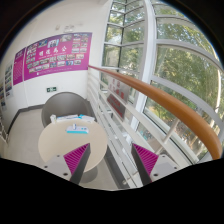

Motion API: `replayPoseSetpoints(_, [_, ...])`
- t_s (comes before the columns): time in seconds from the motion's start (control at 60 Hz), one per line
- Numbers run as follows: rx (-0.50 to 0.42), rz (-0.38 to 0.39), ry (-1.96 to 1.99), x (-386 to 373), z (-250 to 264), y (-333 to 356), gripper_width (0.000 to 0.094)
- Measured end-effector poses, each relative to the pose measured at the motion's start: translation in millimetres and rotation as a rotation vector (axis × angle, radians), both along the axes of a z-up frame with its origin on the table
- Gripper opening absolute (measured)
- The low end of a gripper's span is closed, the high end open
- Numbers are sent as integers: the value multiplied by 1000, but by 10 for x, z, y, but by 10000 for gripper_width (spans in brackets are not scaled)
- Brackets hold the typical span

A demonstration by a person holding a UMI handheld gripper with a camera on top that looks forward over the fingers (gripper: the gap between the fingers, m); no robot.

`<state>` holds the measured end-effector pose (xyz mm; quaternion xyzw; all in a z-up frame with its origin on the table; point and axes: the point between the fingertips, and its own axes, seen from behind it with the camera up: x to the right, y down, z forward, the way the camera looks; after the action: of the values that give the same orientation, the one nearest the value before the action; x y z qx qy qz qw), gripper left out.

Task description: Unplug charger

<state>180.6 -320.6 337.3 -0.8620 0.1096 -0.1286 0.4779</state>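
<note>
Jaws stand spread, nothing between them; the gripper (112,160) points over a round white table (60,148), its magenta pads (76,157) facing each other. No charger can be made out. On the table, beyond the left finger, lie small light-blue items (78,124), too small to identify. Right of the table runs an orange handrail (165,98) before tall windows (170,50). Posters (55,52) hang on the far wall.

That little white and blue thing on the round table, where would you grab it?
Likely across its short sides, coming down from above: the white and blue thing lies flat on the round table, beyond the open gripper. Details are too small to tell.
</note>
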Motion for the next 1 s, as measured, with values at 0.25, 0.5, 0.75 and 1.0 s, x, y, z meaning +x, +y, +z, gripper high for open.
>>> replayPoseSetpoints(0.25, [-37, 14, 25, -56, -457, -285, 855])
replayPoseSetpoints(0.5, [-84, 125, 111, -800, -1350, -157, 856])
replayPoseSetpoints(0.75, [22, 240, 181, -1655, -1837, 1473, 862])
replayPoseSetpoints(1.0, [88, 202, 145, -1577, -2469, 3694, 852])
